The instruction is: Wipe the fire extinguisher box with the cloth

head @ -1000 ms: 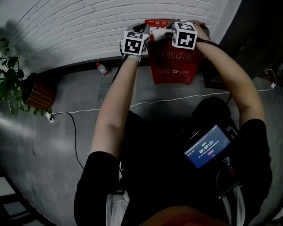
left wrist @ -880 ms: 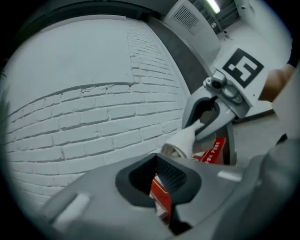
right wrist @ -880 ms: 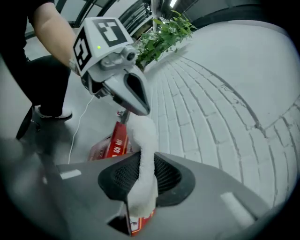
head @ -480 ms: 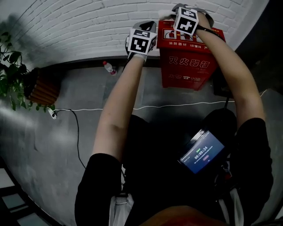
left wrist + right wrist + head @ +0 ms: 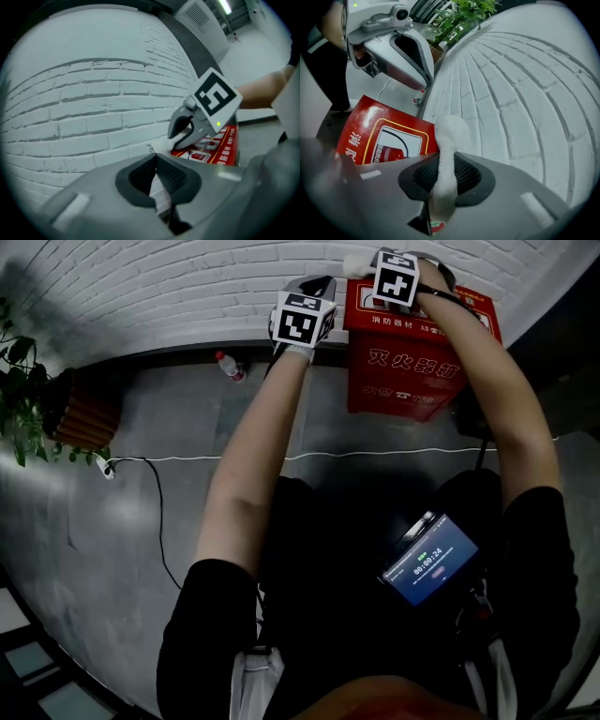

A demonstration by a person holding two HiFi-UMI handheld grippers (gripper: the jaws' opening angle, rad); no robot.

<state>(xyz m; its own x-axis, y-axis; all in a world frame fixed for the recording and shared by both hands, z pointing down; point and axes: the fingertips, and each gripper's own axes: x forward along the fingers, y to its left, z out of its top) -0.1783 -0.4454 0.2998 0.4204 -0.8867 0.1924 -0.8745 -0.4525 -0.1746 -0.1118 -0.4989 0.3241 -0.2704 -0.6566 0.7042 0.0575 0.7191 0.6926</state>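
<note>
Standing against the white brick wall (image 5: 169,296), upper right in the head view, the red fire extinguisher box (image 5: 412,362) has the white cloth (image 5: 449,136) at its top rear edge, pinched in the right gripper's (image 5: 443,178) fingers. The left gripper's (image 5: 157,173) fingers sit closed and empty, left of the box.

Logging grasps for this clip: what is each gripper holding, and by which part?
Right gripper pinches the cloth at a bunched fold, its end sticking out past the jaws. Left gripper is shut on nothing.
</note>
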